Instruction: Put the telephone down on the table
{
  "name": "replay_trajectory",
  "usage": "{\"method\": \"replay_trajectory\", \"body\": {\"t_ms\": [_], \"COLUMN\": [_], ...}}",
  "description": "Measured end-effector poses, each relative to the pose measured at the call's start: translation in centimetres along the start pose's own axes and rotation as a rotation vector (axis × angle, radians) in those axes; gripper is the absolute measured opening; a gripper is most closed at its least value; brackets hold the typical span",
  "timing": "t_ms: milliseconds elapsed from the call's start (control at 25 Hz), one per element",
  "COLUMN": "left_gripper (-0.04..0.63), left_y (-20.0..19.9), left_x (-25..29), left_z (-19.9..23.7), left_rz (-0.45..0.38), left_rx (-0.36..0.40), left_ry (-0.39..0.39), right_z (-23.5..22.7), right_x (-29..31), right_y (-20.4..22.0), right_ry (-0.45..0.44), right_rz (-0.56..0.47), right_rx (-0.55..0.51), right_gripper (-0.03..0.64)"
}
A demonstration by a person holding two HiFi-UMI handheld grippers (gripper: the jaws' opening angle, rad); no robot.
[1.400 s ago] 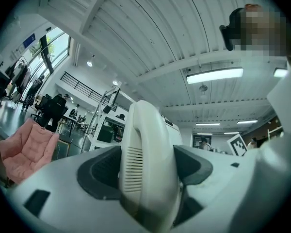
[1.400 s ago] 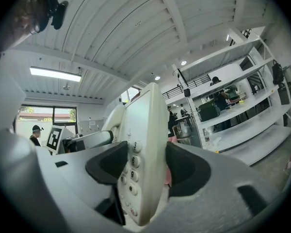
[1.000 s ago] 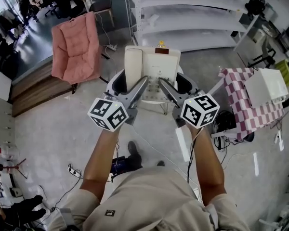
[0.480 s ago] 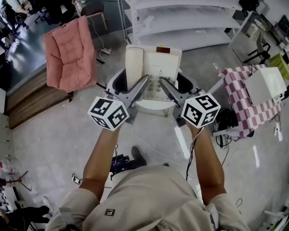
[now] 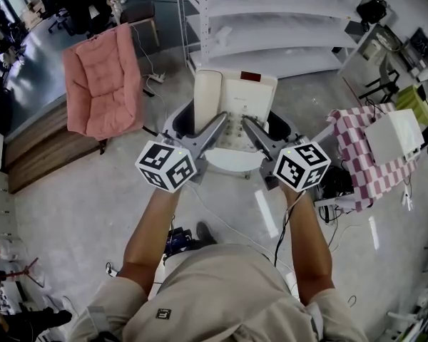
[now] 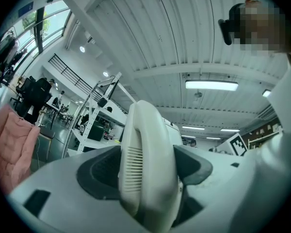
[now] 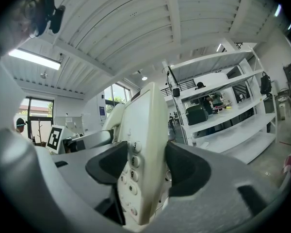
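A cream desk telephone (image 5: 235, 104), with its handset on the left and a keypad on the right, is carried in the air between both grippers. My left gripper (image 5: 202, 125) is shut on the handset side; in the left gripper view the handset (image 6: 144, 144) fills the space between the dark pads of the left gripper (image 6: 148, 168). My right gripper (image 5: 269, 127) is shut on the keypad side; in the right gripper view the telephone (image 7: 144, 130) stands edge-on between the pads of the right gripper (image 7: 141, 168). No table surface lies under the telephone.
A pink cushioned chair (image 5: 100, 77) stands to the left and white shelving (image 5: 271, 20) straight ahead. At the right, a stand with a pink checkered cloth (image 5: 357, 155) bears a white box (image 5: 394, 130). Cables (image 5: 221, 219) trail on the grey floor.
The floor, chair and shelving have shifted in the head view as the person walks with the telephone. Both grippers keep the same hold on it.
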State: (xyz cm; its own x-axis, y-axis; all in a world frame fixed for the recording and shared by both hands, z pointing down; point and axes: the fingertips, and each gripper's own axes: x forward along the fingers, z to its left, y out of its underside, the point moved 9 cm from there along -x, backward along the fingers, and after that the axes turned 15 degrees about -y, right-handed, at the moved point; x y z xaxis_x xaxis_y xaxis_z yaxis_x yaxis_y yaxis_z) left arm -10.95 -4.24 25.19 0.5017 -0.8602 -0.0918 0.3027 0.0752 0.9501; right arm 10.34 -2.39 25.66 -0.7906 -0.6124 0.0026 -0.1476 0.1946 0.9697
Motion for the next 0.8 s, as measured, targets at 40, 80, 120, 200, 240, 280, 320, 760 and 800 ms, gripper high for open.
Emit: {"method": "replay_trajectory", "body": {"t_ms": [40, 80, 120, 200, 240, 280, 320, 760, 800], "left_gripper": [0.325, 0.325, 0.325, 0.325, 0.325, 0.325, 0.325, 0.325, 0.325], "left_y": [-0.1, -0.3, -0.4, -0.7, -0.9, -1.1, -1.2, -1.5, -1.5], "left_x": [0.1, 0.2, 0.2, 0.1, 0.0, 0.0, 0.1, 1.0, 1.3], "left_z": [0.3, 0.7, 1.1, 1.8, 2.2, 2.4, 2.6, 4.7, 4.9], "left_rz": [-0.001, -0.003, -0.005, -0.01, -0.012, -0.015, -0.017, -0.027, -0.028], "left_rx": [-0.001, -0.001, -0.002, -0.004, -0.006, -0.007, -0.007, 0.006, 0.009], "left_ry": [0.001, 0.003, 0.004, 0.008, 0.009, 0.009, 0.009, -0.039, -0.046], "right_z": [0.0, 0.0, 0.1, 0.3, 0.5, 0.6, 0.6, -1.2, -1.6], "right_x": [0.3, 0.7, 1.1, 1.9, 2.3, 2.5, 2.8, 5.6, 5.9], "right_y": [-0.1, -0.1, -0.1, -0.2, -0.4, -0.5, -0.6, -0.7, -0.7], "right_ry": [0.002, 0.004, 0.006, 0.007, 0.007, 0.006, 0.005, -0.052, -0.06], "right_rz": [-0.001, -0.002, -0.002, 0.0, 0.0, 0.001, 0.002, 0.015, 0.015], "right_rx": [-0.002, -0.004, -0.007, -0.012, -0.015, -0.018, -0.02, -0.014, -0.013], "right_gripper": [0.247, 0.249, 0.249, 0.247, 0.249, 0.249, 0.247, 0.249, 0.249]}}
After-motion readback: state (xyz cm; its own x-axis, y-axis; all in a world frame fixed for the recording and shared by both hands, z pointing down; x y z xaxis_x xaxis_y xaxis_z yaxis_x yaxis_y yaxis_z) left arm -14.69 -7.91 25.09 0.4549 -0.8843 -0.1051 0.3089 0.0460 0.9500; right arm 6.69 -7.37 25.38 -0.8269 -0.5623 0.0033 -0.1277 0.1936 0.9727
